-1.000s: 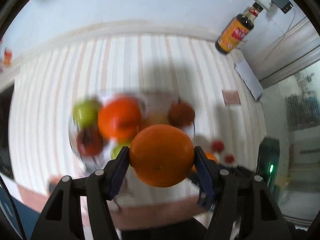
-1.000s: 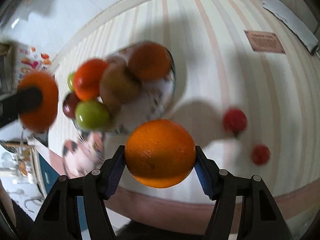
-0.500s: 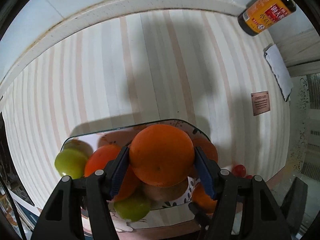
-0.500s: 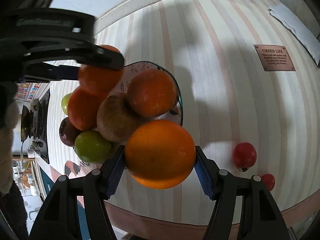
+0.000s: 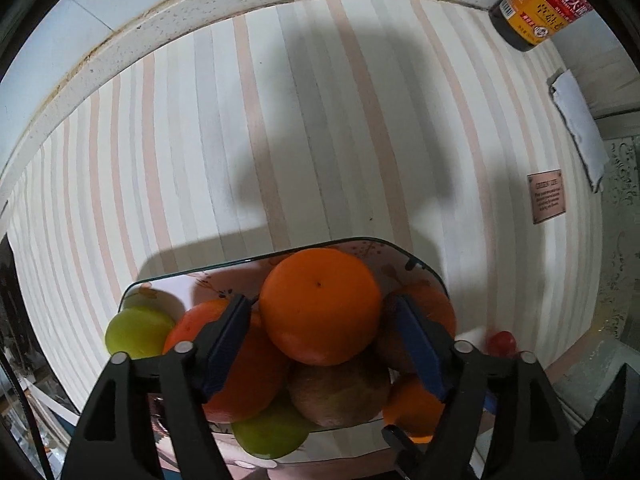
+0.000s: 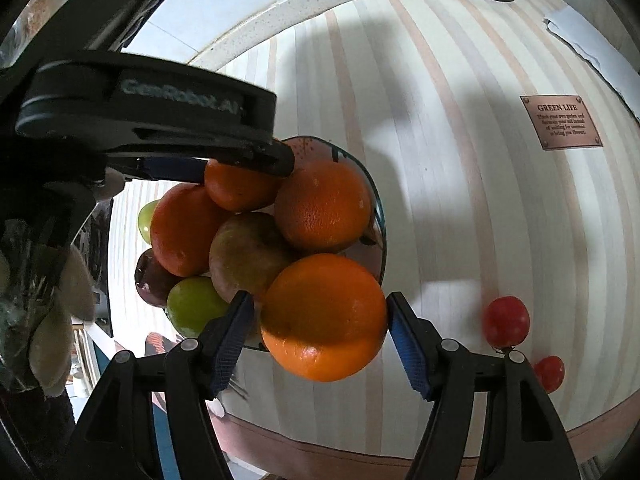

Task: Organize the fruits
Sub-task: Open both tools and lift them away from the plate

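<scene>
A glass-rimmed patterned plate holds a pile of oranges, green apples and a brownish apple. In the left wrist view my left gripper stands over the pile with its jaws spread a little wider than an orange that rests on top of the fruit. In the right wrist view my right gripper is shut on another orange at the plate's near edge, just above the striped cloth. The left gripper's black body shows above the pile there.
Two small red tomatoes lie on the striped tablecloth right of the plate. A dark sauce bottle stands at the back wall. A brown label patch and a white cloth lie at the right.
Both grippers moved in over the plate. The left jaws have opened slightly, leaving their orange resting on the pile. The right gripper carried its orange to the plate's edge.
</scene>
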Demonstrator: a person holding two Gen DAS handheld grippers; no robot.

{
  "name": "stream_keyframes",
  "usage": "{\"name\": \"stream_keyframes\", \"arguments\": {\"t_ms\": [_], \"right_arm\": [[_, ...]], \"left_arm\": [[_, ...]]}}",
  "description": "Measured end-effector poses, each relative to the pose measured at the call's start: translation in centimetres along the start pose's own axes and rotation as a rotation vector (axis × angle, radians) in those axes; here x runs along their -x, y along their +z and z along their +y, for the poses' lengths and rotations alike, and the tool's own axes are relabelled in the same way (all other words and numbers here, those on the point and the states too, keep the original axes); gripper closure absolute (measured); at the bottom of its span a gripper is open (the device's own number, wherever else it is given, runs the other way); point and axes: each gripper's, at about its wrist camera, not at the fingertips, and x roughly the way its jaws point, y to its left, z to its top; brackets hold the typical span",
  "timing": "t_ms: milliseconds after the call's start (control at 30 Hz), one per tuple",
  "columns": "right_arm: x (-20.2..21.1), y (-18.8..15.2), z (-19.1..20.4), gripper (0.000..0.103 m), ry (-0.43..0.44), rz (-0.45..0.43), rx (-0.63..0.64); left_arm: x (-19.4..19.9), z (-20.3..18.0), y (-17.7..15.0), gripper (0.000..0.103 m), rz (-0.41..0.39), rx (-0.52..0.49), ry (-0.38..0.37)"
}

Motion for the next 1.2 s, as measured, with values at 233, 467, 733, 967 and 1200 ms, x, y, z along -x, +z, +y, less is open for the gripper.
{"name": "stream_keyframes", "arguments": {"t_ms": [233, 467, 733, 967, 1200], "right_arm": [[0.5, -0.3, -0.4, 0.017, 0.028, -0.006, 0.003], [1.9, -1.2, -0.1, 0.009, -0.074, -0.023, 0.030], [4.6, -2.7, 1.3, 0.009, -0.236, -0.069, 0.113], [6.9, -4.7, 4.1, 0.009, -0.263, -0.104, 0.174], [11.3, -8.0, 6.7, 0.009, -0.258, -0.155, 0.227]], "left_arm": [[1.6, 0.6, -0.8, 0.014, -0.041, 0.016, -0.032], [5.4, 2.8, -4.0, 0.014, -0.183, 0.087, -0.047], [7.9, 7.1, -12.8, 0.014, -0.343, 0.203, 0.087], [8.4, 9.0, -19.9, 0.014, -0.402, 0.307, 0.095], [11.2, 7.9, -25.6, 0.014, -0.481, 0.315, 0.109]]}}
